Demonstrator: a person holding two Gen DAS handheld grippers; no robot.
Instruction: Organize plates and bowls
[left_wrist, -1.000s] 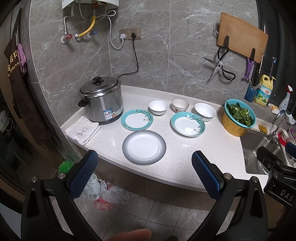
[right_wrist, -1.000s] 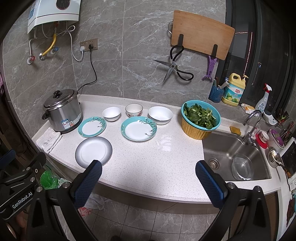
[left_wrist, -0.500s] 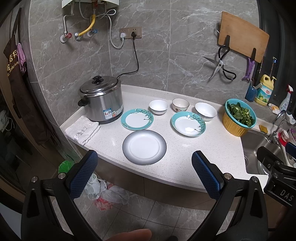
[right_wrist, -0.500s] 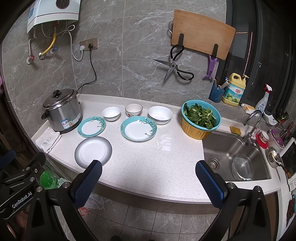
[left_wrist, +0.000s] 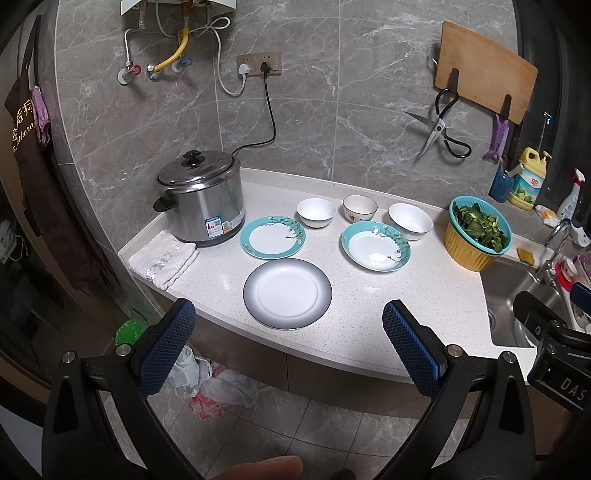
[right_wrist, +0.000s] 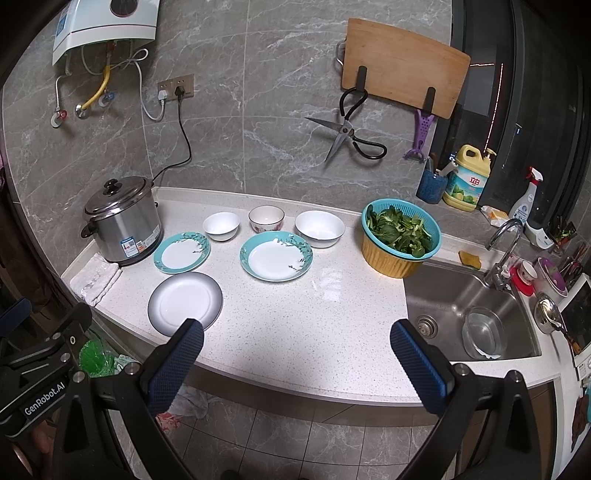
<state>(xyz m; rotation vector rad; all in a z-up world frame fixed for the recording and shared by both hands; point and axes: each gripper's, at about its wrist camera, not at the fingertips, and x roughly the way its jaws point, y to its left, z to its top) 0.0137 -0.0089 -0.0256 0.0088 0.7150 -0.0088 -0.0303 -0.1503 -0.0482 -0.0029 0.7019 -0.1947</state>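
Observation:
On the white counter lie a grey-rimmed plate near the front, a teal floral plate behind it and a deeper teal plate to the right. Behind them stand a small white bowl, a patterned bowl and a larger white bowl. My left gripper and right gripper are open, held off the counter's front edge, holding nothing.
A steel rice cooker and folded cloth sit at the left end. A colander of greens stands beside the sink, which holds a metal bowl. Scissors and a cutting board hang on the wall. Bags lie on the floor.
Both views shifted very slightly; the counter objects have not moved and both grippers stay open.

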